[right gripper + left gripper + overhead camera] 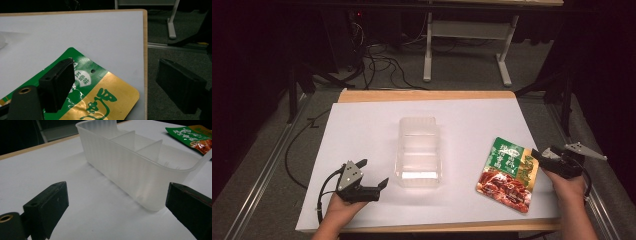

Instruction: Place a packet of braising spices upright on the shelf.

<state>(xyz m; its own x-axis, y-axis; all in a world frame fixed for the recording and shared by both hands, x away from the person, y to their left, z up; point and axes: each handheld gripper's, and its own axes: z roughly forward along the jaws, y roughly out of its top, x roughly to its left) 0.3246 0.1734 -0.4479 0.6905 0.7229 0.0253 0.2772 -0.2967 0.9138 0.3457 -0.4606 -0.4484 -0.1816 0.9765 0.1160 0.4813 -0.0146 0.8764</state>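
On the white table sheet [362,125], centre: translucent plastic container [418,151], long axis running away from the near edge, upright, open top. Inner dividers seen in the left gripper view [140,157], making compartments; nothing seen inside them.

Right of the container, well apart: flat food pouch [508,174], green, gold and red print, lying face up near the right edge of the sheet, slightly skewed. Also seen in the left gripper view beyond the container's far rim [192,137].

Left gripper [373,174]: held low over the sheet at near left, jaws spread wide, nothing between them. Aimed at the container's near end; near, not touching. Right-hand jaw close to the container's rounded corner in its own view [117,202].

Right gripper [544,153]: at the pouch's far right corner, jaws spread wide. In its own view [112,87], one jaw above the pouch's green upper part, the other out past the table edge over the floor. Contact with the pouch [100,100]: cannot tell. No pinch.
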